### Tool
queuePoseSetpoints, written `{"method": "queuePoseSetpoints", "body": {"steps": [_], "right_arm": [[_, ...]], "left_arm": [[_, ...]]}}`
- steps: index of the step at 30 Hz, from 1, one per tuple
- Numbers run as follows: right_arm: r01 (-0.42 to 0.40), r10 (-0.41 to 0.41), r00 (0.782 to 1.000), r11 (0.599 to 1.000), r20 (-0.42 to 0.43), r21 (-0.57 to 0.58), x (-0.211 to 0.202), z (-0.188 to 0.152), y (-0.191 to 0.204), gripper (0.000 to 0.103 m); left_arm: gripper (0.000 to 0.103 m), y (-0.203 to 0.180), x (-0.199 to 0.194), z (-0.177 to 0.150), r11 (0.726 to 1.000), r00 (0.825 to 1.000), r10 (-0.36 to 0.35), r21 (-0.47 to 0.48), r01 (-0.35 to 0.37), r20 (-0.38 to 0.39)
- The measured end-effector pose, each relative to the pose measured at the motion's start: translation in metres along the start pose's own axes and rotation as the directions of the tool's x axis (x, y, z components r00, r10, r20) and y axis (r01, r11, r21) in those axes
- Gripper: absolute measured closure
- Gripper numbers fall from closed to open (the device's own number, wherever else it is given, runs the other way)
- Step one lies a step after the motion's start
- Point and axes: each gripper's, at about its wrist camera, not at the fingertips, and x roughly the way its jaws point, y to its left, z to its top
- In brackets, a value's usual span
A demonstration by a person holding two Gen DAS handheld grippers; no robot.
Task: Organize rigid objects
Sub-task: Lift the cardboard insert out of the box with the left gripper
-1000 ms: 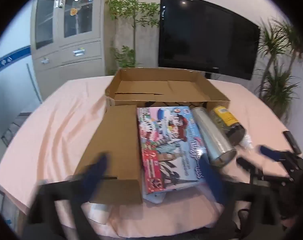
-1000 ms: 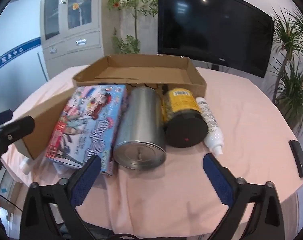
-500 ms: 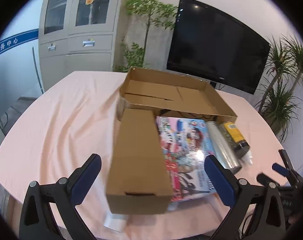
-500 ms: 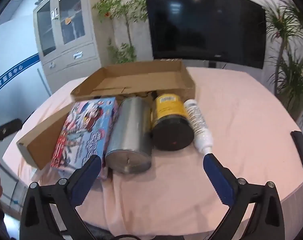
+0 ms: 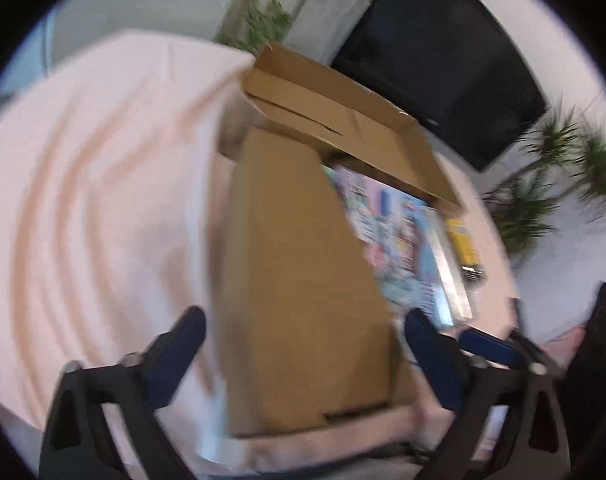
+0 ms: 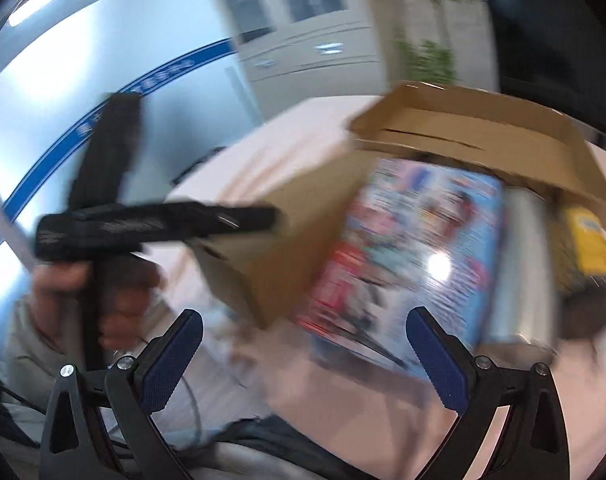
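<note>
looks like the very start of the tidying: nothing is picked up yet and both hands are swinging in toward the pile, so everything is smeared. the left tongs (image 5: 303, 354) stand wide with the near end of the long brown carton (image 5: 303, 280) between the pads, though the pads are not pressing on it; the jaws are easing inward. the right tongs (image 6: 303, 354) are spread as wide as they go and hold nothing, aimed at the gap between that carton (image 6: 263, 248) and the colourful flat box (image 6: 415, 256).

the task's things lie in a row on the surface: the brown carton on the left, the colourful box (image 5: 395, 252) touching its side, then a silvery tin (image 6: 523, 264) and a yellow-labelled jar (image 6: 587, 248), all in front of an open shallow cardboard tray (image 6: 483, 136). i'd guess the tray is where they belong.

next, i think the left tongs need to settle, square up to the carton's narrow end and close firmly on both sides; it is broad for that grip and could twist out.

the surface (image 5: 95, 184) is a round table under a wrinkled pink cloth. behind it a dark tv screen (image 5: 443, 52), leafy plants (image 5: 551, 184) and a grey glass-door cabinet (image 6: 303, 20). the person's left hand (image 6: 103, 300) shows on its handle in the right view.
</note>
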Motion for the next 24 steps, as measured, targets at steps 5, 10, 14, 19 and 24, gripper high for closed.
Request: {"method": "queuePoseSetpoints", "body": {"steps": [5,10,14,19,24], "right_arm": [[0.018,-0.017,0.999,1.000,-0.048,0.023,0.022,0.015,0.020,0.001],[0.088,-0.086,0.995,0.995,-0.054,0.046,0.026,0.014,0.026,0.001],[0.182,-0.176,0.982,0.979,-0.065,0.096,0.025,0.008,0.015,0.036],[0.079,-0.075,0.997,0.977,-0.024,0.198,0.003,0.008,-0.008,0.055],[-0.095,0.100,0.995,0.914,0.006,0.394,0.011,0.010,-0.053,0.061]], "left_arm": [[0.013,-0.025,-0.011,-0.005,0.983,0.987,-0.160,0.091,0.160,-0.009],[0.013,-0.027,0.002,-0.004,0.940,0.939,-0.334,0.042,0.338,-0.084],[0.012,-0.027,0.005,0.001,0.947,0.945,-0.315,0.042,0.320,-0.085],[0.012,0.013,0.008,0.010,0.972,0.974,-0.215,-0.111,0.207,-0.066],[0.012,0.010,0.030,0.028,0.962,0.963,-0.254,-0.126,0.241,-0.092]]}}
